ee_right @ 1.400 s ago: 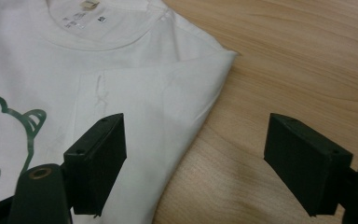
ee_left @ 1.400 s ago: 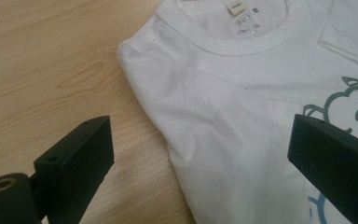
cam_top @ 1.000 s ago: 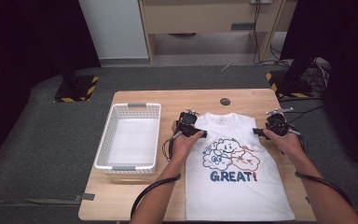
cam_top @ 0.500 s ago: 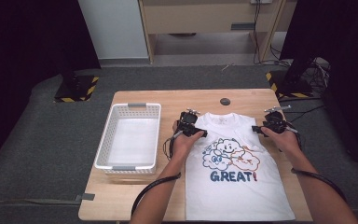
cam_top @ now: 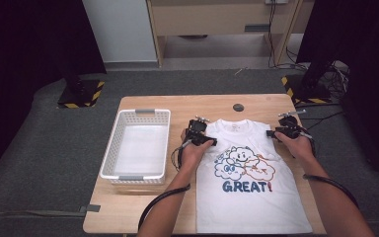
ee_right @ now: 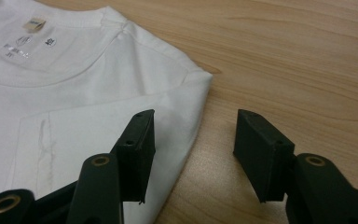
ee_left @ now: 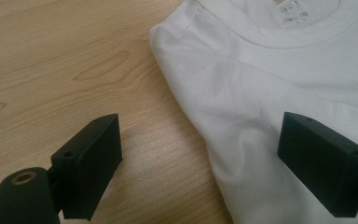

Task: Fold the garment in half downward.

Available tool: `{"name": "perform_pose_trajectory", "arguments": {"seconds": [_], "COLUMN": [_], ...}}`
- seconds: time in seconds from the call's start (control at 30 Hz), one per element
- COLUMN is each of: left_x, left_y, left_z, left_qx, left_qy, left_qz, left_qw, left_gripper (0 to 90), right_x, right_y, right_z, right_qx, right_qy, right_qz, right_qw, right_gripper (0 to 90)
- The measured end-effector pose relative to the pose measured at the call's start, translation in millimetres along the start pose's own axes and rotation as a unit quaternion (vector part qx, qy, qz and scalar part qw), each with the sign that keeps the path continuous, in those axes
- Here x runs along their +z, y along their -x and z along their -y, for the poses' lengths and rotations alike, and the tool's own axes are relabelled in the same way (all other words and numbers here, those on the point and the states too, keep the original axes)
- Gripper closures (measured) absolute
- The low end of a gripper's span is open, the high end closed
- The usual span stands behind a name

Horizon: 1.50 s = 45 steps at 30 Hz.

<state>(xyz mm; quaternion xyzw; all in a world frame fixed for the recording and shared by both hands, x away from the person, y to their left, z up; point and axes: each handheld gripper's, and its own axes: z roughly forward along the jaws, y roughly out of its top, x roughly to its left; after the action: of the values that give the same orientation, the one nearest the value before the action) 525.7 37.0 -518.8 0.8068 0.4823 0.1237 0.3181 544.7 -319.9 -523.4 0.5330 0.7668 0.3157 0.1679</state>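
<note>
while the white t-shirt [cam_top: 249,182] lies flat on the table [cam_top: 143,207], sleeves already tucked in, each gripper straddles a shoulder edge with fingers spread: left gripper [ee_left: 200,163] at ten o'clock, right gripper [ee_right: 193,154] at two. folding and the basket [cam_top: 116,148] at nine o'clock seem left.

A white T-shirt [cam_top: 254,197] lies flat on the tabletop [cam_top: 143,207], collar away from the person, printed with clouds and the word "GREAT!". The left gripper [cam_top: 198,132] sits at the shirt's left shoulder, the right gripper [cam_top: 287,127] at its right shoulder, each held in a hand. A white basket [cam_top: 116,143] stands just left of the shirt. A dark round disc [cam_top: 238,107] lies on the tabletop beyond the collar.
</note>
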Motion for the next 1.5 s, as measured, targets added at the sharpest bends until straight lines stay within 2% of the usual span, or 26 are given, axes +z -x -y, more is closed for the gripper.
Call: {"name": "perform_pose_trajectory", "arguments": {"seconds": [0.13, 0.33, 0.63, 0.77, 0.83, 1.0, 1.17, 1.27, 1.5], "left_x": [0.9, 5.3, 14.8, 16.8, 16.8, 17.2, 16.7, 16.0, 14.3], "left_y": [-0.6, -1.7, -12.9, -13.1, -11.4, -6.3, -6.2, -4.7, -1.1], "left_z": [-1.3, -5.7, -10.4, -11.8, -11.4, -10.7, -10.3, -10.1, -8.9], "left_qx": [-0.001, 0.006, -0.007, 0.002, 0.016, 0.030, 0.030, 0.033, 0.030], "left_qy": [0.002, 0.003, 0.012, 0.016, 0.015, 0.021, 0.024, 0.024, 0.029], "left_qz": [0.001, -0.005, -0.021, -0.025, -0.029, -0.030, -0.027, -0.024, -0.009], "left_qw": [1.0000, 1.0000, 0.9997, 0.9995, 0.9993, 0.9989, 0.9989, 0.9989, 0.9991], "left_gripper": [14.0, 14.8, 17.8, 21.4, 25.2, 33.8, 37.5, 42.6, 62.1], "right_x": [2.9, 7.1, 11.4, 11.4, 11.3, 11.7, 11.5, 11.5, 11.5], "right_y": [1.3, -3.0, -8.1, -8.3, -8.1, -9.7, -10.2, -10.6, -11.8], "right_z": [-1.3, -5.3, -8.5, -7.9, -7.6, -7.3, -6.4, -5.7, -5.7], "right_qx": [0.012, 0.004, -0.009, -0.006, -0.006, -0.003, 0.000, 0.002, 0.004], "right_qy": [0.010, 0.009, 0.013, 0.016, 0.017, 0.018, 0.020, 0.023, 0.022], "right_qz": [-0.008, -0.008, -0.008, -0.009, -0.009, -0.012, -0.010, -0.009, -0.013], "right_qw": [0.9999, 0.9999, 0.9998, 0.9998, 0.9998, 0.9998, 0.9997, 0.9997, 0.9997], "right_gripper": [48.2, 48.8, 59.3, 65.5, 69.5, 74.0, 74.1, 74.2, 79.3]}}
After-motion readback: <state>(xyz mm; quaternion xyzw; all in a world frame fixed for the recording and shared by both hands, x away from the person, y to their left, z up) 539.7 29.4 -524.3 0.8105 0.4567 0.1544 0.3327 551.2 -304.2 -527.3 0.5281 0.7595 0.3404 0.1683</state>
